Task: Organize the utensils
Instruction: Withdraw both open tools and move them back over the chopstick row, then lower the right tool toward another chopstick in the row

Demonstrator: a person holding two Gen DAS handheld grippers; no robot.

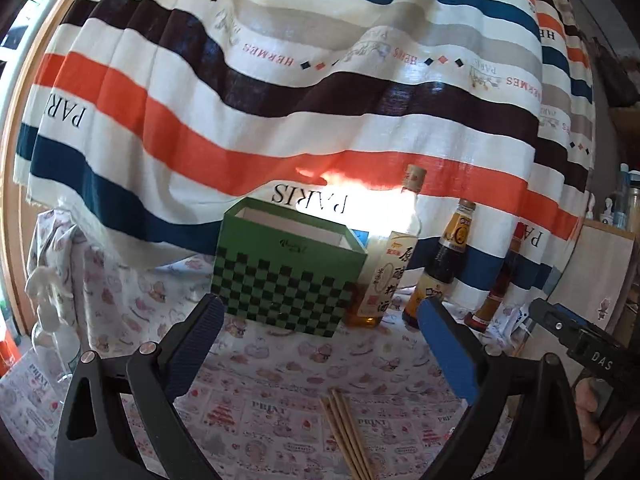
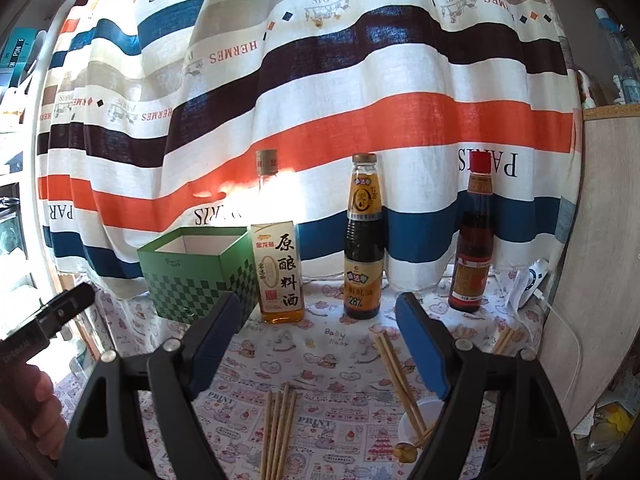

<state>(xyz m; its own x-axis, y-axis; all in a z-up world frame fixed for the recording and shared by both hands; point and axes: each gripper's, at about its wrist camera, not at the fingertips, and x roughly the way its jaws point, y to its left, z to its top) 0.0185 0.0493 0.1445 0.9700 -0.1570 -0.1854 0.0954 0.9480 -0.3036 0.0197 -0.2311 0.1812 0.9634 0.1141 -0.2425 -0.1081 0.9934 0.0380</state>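
Both sets of fingers spread wide, holding nothing. Chopsticks lying loose below, between them; risk of scattering if nudged sideways.

Three sauce bottles, striped curtain

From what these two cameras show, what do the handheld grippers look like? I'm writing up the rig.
Both match. The left gripper and right gripper each have black plastic arms with triangular cut-outs and silver pivot screws, ending in flat blue pads with ribbed faces. Seen from the side, the right gripper's black body carries white lettering. No cables or sleeves show.
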